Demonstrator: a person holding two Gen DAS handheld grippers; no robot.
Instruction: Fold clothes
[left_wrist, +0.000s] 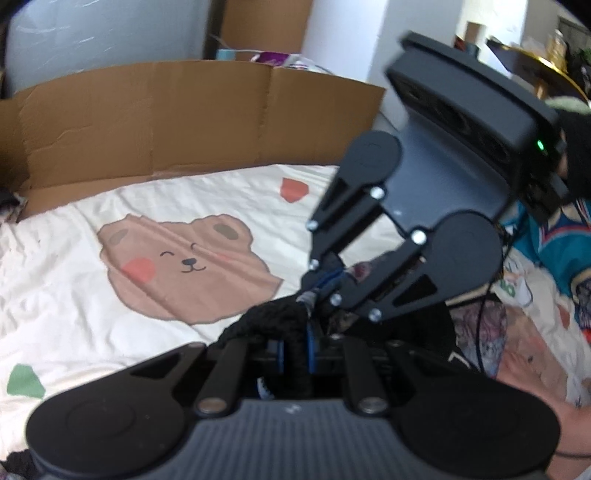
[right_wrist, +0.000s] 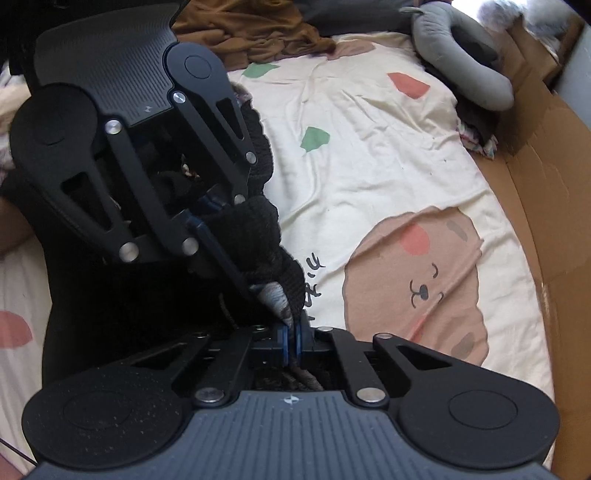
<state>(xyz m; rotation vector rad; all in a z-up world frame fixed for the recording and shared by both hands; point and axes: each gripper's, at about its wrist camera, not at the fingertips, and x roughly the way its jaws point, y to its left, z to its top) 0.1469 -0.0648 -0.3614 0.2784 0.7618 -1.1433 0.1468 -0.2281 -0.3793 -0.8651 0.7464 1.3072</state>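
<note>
Knit (right_wrist: 258, 221): black, chunky-ribbed garment with a grey patterned edge, bunched between both tongs just above the bed (right_wrist: 388, 155). Left tongs (left_wrist: 295, 354): clamped on a thick black fold. Right tongs (right_wrist: 293, 341): pressed together on the grey edge. Both pairs nearly touching, left above right in the right view. Handling advice: keep both grips firm, draw the tongs apart to stretch the edge straight, then lower it flat onto the bear-print sheet (left_wrist: 184, 266) beyond them
</note>
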